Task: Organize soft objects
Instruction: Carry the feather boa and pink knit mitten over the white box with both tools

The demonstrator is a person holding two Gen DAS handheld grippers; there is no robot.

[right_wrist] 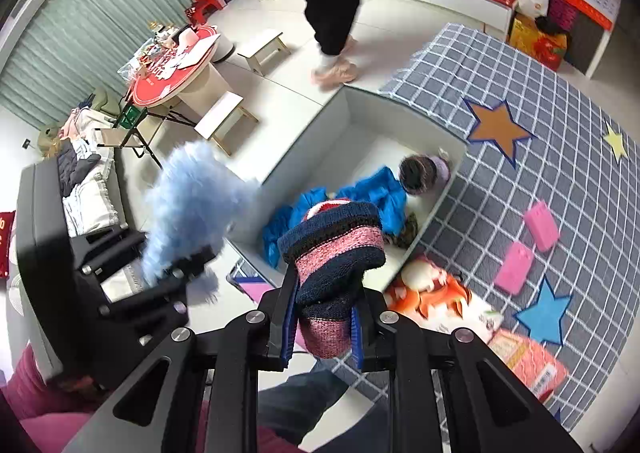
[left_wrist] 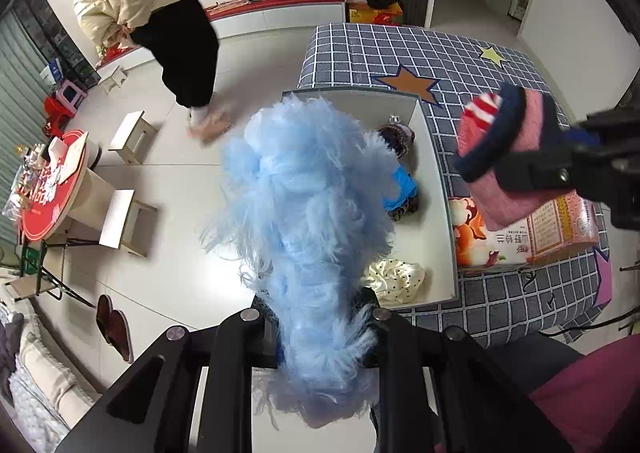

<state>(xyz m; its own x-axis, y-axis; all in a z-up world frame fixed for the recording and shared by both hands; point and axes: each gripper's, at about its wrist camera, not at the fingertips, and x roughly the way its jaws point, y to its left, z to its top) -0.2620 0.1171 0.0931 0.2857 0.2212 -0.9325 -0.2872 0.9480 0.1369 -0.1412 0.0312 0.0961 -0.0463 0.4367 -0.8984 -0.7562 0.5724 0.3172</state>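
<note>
My left claw point(left_wrist: 320, 333) clenches a fluffy blue piece point(left_wrist: 308, 213), my right claw point(right_wrist: 326, 317) grips a striped knit sock point(right_wrist: 336, 249); the white box point(right_wrist: 436, 133) lies just ahead below both, so I should release only once over its opening.

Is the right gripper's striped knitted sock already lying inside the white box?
No, the striped knitted sock is clamped in the right gripper above the white box.
</note>
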